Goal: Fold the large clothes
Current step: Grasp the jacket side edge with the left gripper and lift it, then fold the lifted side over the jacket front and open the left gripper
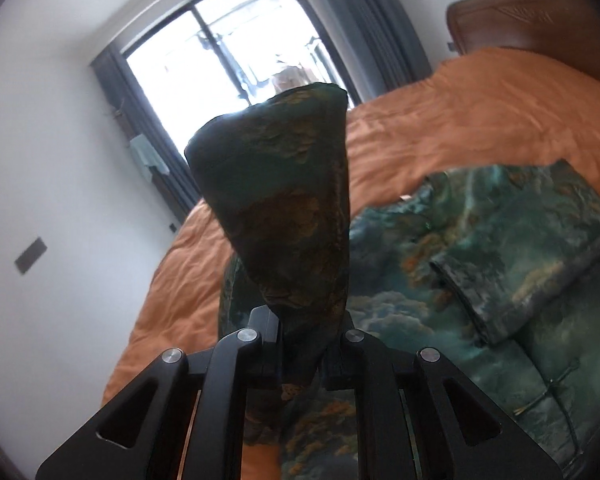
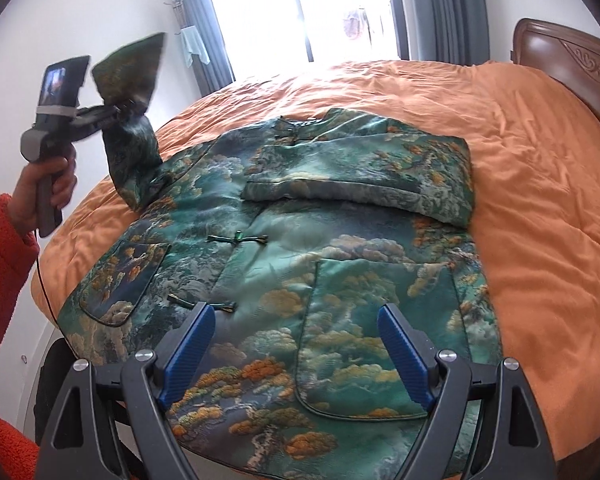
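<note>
Brocade sleeve [image 2: 130,152] clamped in my left gripper [image 1: 300,354] should cross flat over the jacket [image 2: 284,264], while my right gripper [image 2: 296,344] hovers, fingers apart.

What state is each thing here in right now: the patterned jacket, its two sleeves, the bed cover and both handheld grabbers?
Green brocade jacket with cloud pattern: spread flat, front up, knot buttons fastened.
Far sleeve: folded across the chest.
Near sleeve: lifted off the bed, pinched.
Orange quilted bed cover: spread, lightly wrinkled.
Left gripper: jaws shut on the near sleeve.
Right gripper: jaws open, empty, above the jacket's hem.
</note>
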The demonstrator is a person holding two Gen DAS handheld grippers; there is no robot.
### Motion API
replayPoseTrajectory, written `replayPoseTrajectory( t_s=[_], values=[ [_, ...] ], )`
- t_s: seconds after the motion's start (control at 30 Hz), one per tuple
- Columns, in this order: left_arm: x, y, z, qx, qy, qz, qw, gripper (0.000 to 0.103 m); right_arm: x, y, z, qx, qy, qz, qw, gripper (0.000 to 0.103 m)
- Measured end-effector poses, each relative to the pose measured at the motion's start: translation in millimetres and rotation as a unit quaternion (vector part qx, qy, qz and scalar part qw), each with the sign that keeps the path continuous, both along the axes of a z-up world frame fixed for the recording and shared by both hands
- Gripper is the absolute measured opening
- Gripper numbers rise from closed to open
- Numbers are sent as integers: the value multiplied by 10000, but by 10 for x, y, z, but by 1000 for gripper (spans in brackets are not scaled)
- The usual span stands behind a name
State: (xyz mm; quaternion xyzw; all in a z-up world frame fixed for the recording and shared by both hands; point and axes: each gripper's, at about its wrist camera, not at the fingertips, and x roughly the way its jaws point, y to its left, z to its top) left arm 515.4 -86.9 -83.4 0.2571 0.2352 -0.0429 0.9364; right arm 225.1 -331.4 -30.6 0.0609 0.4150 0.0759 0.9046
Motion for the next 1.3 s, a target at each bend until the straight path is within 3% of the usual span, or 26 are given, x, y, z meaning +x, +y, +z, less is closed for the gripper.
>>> replayPoseTrajectory(
  t_s=[0.23,0.33,0.4,0.47,0.53,0.67,0.8,1.0,1.13,1.2,1.3],
  values=[
    [-202,-599,-685,798,505,-496,9943,11,-68,-219,-38,65,55,-220,9997,85],
    [-249,-679,-877,948,747,-600,9909,20,-53,-252,-61,94,90,-235,9996,85],
    [-299,-692,-940,956,881,-702,9890,31,-24,-242,-68,112,127,-217,9996,85],
    [-373,-692,-967,946,958,-837,9874,69,40,-219,-64,130,178,-175,9996,85],
    [-516,-669,-952,939,952,-1050,9854,77,168,-198,-36,212,233,-131,9994,85],
    [-756,-611,-937,817,1213,-1390,9794,78,543,-185,35,623,361,-129,9973,85],
    [-932,-318,-798,418,1400,-1290,9808,78,1155,-121,13,1370,596,-148,9887,85],
    [-1012,263,-471,-357,1398,-755,9867,79,2033,192,-517,2546,1343,-291,9572,85],
    [-1032,580,-363,-636,1332,-418,9882,79,2264,446,-804,2710,1572,-388,9489,84],
    [-994,681,-368,-780,1386,-301,9868,80,2310,541,-864,2690,1573,-394,9494,69],
    [-869,791,-412,-944,1461,-53,9847,80,2381,648,-919,2520,1733,-409,9512,33]
  ],
)
